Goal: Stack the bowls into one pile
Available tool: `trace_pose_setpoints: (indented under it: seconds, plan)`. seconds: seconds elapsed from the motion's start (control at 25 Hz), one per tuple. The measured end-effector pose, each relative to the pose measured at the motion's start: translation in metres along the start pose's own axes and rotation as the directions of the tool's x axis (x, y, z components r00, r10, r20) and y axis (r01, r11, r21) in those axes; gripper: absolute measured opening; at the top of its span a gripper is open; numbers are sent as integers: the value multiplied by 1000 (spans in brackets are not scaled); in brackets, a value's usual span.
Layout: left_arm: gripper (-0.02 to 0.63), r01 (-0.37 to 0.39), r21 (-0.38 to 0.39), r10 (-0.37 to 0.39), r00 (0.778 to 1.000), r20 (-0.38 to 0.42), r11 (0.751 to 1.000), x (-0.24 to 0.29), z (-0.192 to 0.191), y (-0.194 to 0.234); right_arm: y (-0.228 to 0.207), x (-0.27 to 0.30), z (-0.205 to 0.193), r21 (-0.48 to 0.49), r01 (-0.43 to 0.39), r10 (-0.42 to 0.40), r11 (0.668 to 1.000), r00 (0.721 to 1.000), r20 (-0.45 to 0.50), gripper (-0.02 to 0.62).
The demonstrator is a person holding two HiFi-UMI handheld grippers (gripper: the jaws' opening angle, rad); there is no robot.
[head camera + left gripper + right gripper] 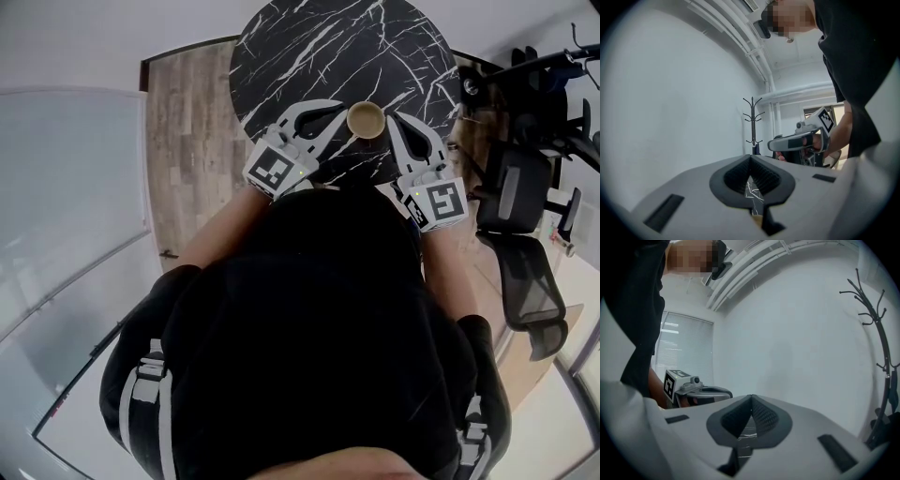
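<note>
Presently: bowl (366, 119) sits on the round table (319, 47), close to its near edge and just ahead of my torso. The far two-thirds of the tabletop is bare, so there is room to move that way. Left of the table is plank floor (192, 122) beside a pale wall. To the right a black chair (525, 234) stands near the table edge, so it is tighter on that side.

Bowl stands upright with its mouth facing up. It is circular in plan, so it has no long axis. From above I cannot tell whether it is a single bowl or a nested pile.

Materials: bowl is tan, smooth and matte. Tabletop is black stone-look with white veins. Grippers have pale grey shells with black ribbed pads.

Left gripper (343, 120): jaws pressed together at the tips with nothing between them. Its tips are just left of the bowl; I cannot tell whether they touch it. In the left gripper view, veined tabletop and a sliver of tan show through the gap below the pads.

Right gripper (393, 122): jaws likewise pressed together and empty, with tips just right of the bowl. The two grippers point roughly level and converge toward the bowl.

A coat stand (876, 333) stands against the white wall.
</note>
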State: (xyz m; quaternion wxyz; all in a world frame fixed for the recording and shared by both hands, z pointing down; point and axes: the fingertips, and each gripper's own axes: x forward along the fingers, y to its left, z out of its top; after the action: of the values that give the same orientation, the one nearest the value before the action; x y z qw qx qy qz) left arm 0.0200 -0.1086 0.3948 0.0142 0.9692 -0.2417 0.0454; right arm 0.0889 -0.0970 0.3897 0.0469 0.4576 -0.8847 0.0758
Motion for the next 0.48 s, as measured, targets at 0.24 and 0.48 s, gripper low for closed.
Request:
trace_pose_setpoints:
  seconds: [0.24,0.48]
  plan:
    - [3,3,-1,-3,1000,-4,1000,1,0,1,-1,0,-3,2,-2,2,1000,1000,-12,-3]
    - [3,3,-4,-3,1000,-11,1000,3,-1,3,-2,4,-8,9,-13,13,1000,999,-29,-3]
